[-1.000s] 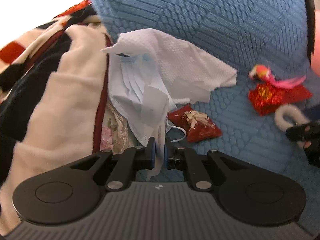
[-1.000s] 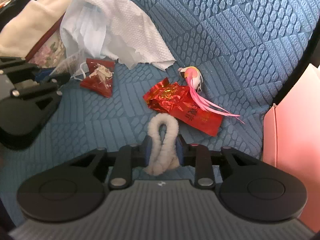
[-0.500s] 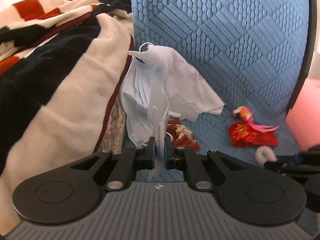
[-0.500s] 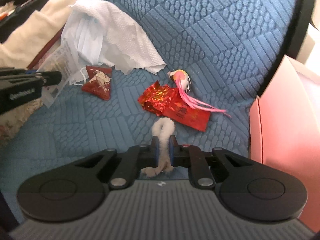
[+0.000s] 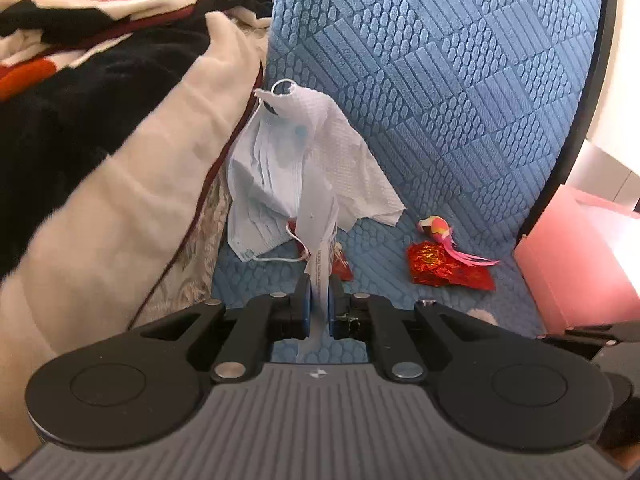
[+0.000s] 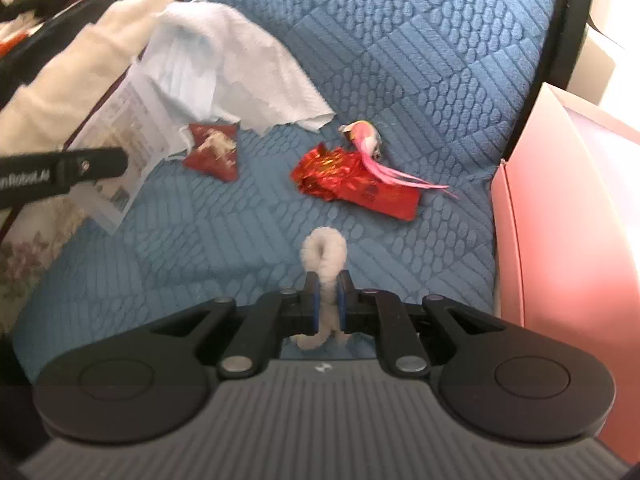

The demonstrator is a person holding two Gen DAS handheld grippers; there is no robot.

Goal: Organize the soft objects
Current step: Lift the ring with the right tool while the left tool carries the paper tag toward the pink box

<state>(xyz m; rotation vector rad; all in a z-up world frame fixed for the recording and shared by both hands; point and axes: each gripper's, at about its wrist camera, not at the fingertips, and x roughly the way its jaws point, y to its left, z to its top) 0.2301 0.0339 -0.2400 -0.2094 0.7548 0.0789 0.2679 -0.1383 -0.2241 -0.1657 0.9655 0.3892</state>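
Two grippers are clamped: left gripper point(image 5: 318, 306) pinches a paper slip point(image 5: 320, 236), now raised off the blue cushion point(image 5: 440, 80); right gripper point(image 6: 327, 304), jaws just closed tighter, squeezes one fuzzy white loop point(image 6: 324, 250). Counted on the cushion: one face mask point(image 5: 260, 184), one paper towel point(image 5: 352, 168), two red wrappers point(image 6: 352, 184), one pink bird toy point(image 6: 366, 136).

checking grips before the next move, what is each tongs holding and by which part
Left tongs: shut on the printed paper sheet, at its lower end. Right tongs: shut on the fluffy white loop, at its two free ends.

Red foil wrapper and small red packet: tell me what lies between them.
Nothing: in the right wrist view, only bare blue quilted cushion separates the red foil wrapper from the small red packet.
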